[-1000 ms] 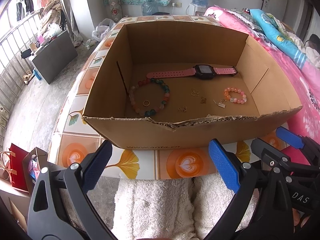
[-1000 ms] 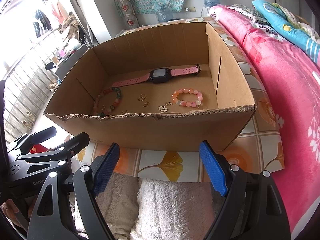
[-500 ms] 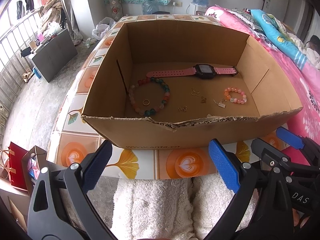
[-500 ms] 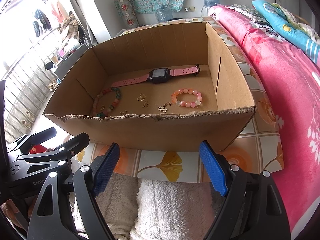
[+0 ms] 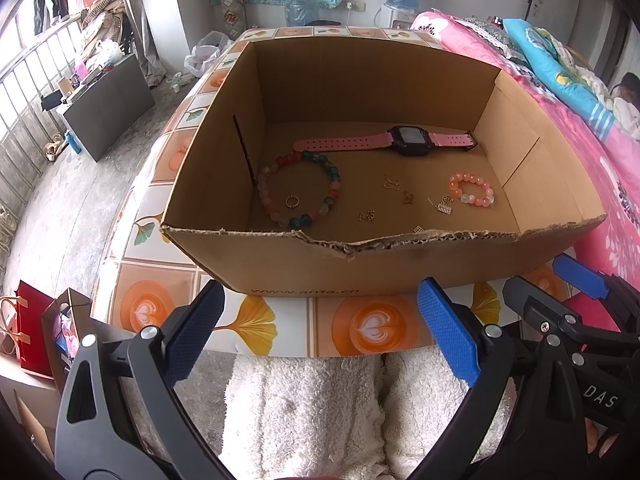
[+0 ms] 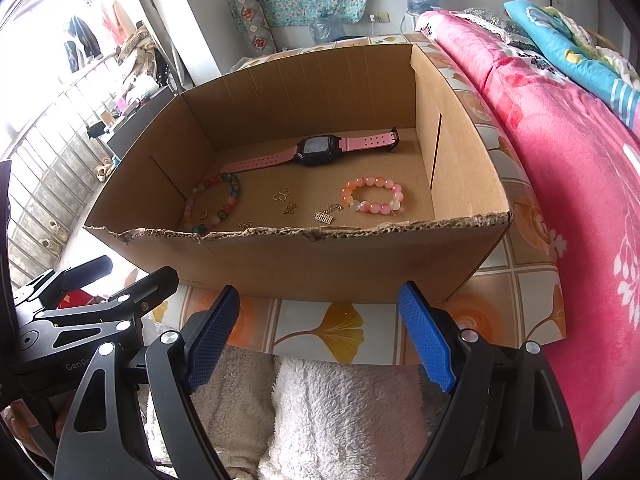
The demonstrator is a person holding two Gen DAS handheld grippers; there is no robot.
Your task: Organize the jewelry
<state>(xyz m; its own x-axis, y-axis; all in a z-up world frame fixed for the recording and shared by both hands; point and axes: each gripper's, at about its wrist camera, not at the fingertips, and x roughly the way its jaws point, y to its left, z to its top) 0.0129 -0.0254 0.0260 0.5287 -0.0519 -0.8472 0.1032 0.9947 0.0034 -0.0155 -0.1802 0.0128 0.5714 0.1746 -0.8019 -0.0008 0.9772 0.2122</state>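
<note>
An open cardboard box stands on a tiled table. Inside lie a pink-strapped watch, a multicoloured bead bracelet around a small gold ring, a pink bead bracelet and several small gold charms. My left gripper is open with nothing between its fingers, held in front of the box's near wall. My right gripper is also open and empty, at the same near side.
A pink flowered bedspread runs along the right of the table. White fluffy fabric lies below the table's near edge. A grey cabinet and red bag stand on the floor to the left.
</note>
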